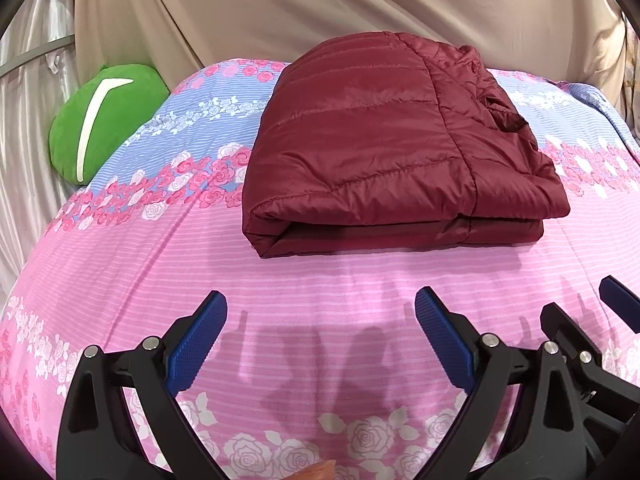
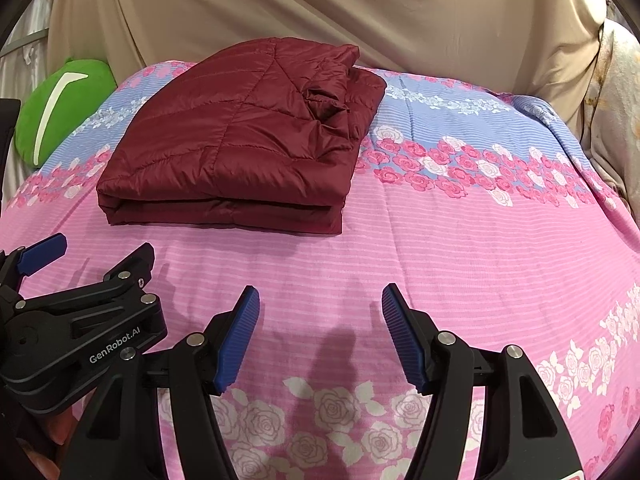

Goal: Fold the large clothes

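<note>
A dark red quilted jacket [image 1: 384,148] lies folded into a thick rectangle on the pink and blue floral bedsheet [image 1: 320,280]. It also shows in the right wrist view [image 2: 236,148], at the upper left. My left gripper [image 1: 320,312] is open and empty, hovering over the sheet in front of the jacket's near edge. My right gripper [image 2: 320,304] is open and empty, over the sheet to the right of the jacket's near edge. The two grippers are side by side; the left gripper shows in the right wrist view [image 2: 100,256].
A green cushion [image 1: 104,120] with a white stripe lies at the bed's far left corner. Beige cloth [image 1: 320,4] hangs behind the bed. Pale satin fabric [image 1: 24,100] hangs at the left. The sheet [image 2: 480,248] right of the jacket is bare.
</note>
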`<state>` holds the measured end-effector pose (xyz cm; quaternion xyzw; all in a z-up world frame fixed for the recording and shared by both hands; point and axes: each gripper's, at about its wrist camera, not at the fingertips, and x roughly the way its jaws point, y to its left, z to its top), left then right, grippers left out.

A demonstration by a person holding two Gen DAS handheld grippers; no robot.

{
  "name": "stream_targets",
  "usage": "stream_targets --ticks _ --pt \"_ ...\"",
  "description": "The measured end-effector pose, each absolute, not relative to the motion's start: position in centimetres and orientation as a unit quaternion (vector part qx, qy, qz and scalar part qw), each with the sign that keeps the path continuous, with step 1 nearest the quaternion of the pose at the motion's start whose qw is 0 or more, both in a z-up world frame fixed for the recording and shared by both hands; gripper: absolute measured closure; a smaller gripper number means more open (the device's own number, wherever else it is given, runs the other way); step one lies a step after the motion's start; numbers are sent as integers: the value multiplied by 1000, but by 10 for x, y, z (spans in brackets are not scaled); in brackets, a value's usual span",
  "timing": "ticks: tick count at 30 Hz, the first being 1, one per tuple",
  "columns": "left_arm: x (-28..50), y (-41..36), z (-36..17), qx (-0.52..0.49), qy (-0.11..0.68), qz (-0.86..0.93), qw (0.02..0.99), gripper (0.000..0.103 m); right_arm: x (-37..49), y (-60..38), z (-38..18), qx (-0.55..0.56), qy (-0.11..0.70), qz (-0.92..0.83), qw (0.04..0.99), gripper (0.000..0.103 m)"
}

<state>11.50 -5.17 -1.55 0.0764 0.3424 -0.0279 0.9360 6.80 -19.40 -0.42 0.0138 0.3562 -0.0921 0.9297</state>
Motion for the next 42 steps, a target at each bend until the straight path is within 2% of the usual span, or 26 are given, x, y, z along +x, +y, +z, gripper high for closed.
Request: stream_targets --ticks 42 --pt "115 -53 -17 80 344 -28 935 14 65 -196 -5 12 357 -99 929 41"
